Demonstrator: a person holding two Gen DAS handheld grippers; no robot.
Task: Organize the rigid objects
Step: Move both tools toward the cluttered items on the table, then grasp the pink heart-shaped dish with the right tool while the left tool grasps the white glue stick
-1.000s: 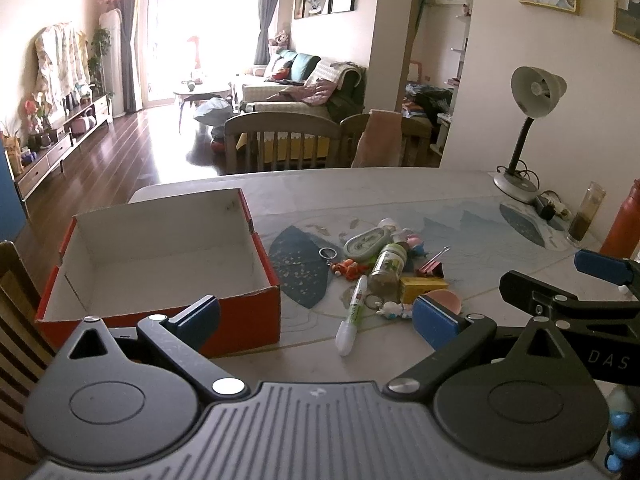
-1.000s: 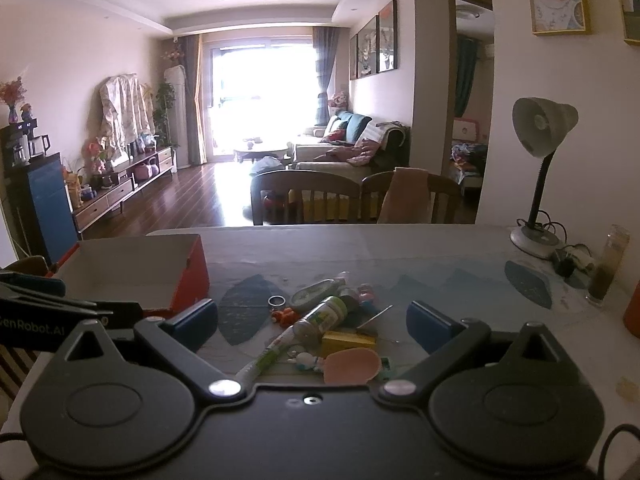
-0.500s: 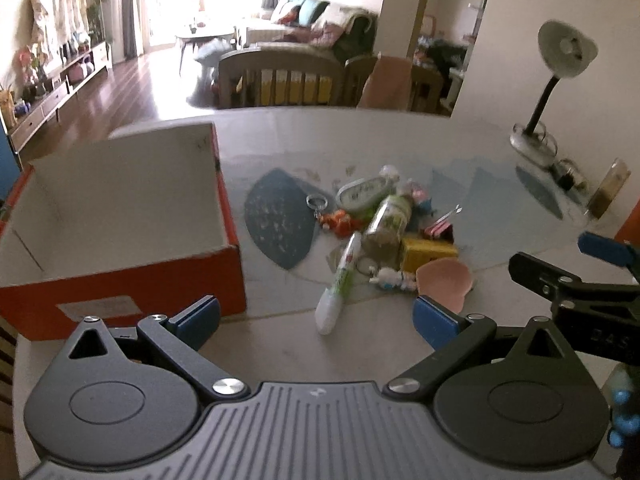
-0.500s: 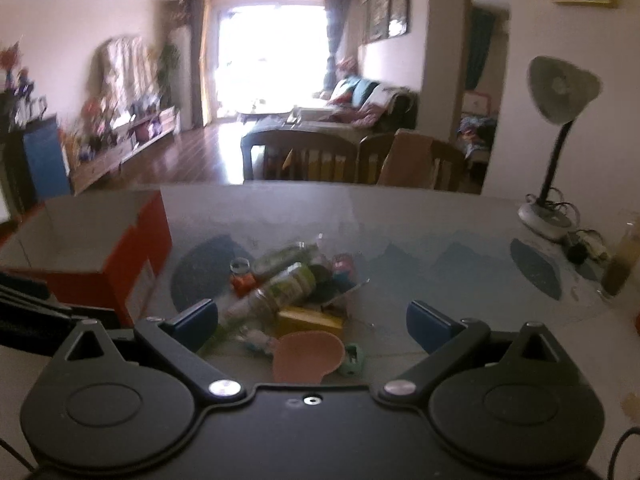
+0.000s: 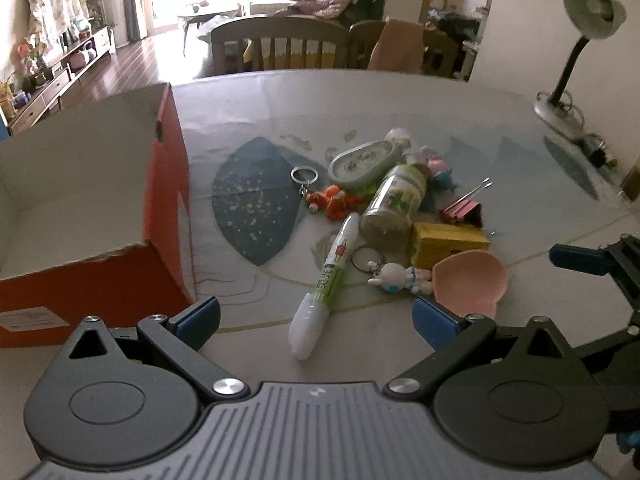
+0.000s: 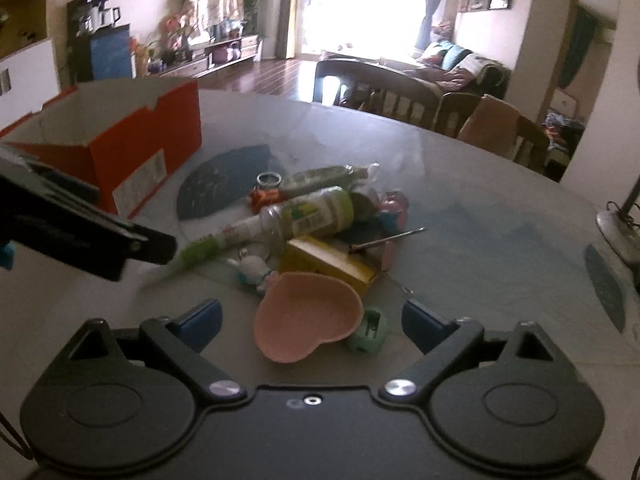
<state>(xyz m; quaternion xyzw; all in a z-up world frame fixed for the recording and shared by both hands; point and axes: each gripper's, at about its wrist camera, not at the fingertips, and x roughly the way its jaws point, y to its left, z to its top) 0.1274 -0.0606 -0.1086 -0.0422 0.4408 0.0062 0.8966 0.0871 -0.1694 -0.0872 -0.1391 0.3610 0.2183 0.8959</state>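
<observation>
A heap of small objects lies mid-table: a white-and-green pen (image 5: 324,280), a clear bottle with a green label (image 5: 394,204), a yellow box (image 5: 448,242), a pink heart-shaped dish (image 6: 308,316), a bunny keyring (image 5: 400,276) and an orange toy keyring (image 5: 332,202). An open orange box (image 5: 164,184) stands to their left, white inside. My left gripper (image 5: 316,316) is open, the pen's near end between its fingers. My right gripper (image 6: 310,318) is wide, its jaws closing, the pink dish between them untouched.
A green sharpener (image 6: 368,330) lies beside the dish. A pink binder clip (image 5: 464,208) and a white oval case (image 5: 366,160) sit in the heap. A desk lamp (image 5: 580,56) stands at the far right. Wooden chairs (image 5: 280,44) line the table's far edge.
Both grippers have come down and forward toward the heap, which now looks larger. The right view has rolled, and the pink dish now sits between the right fingers.
</observation>
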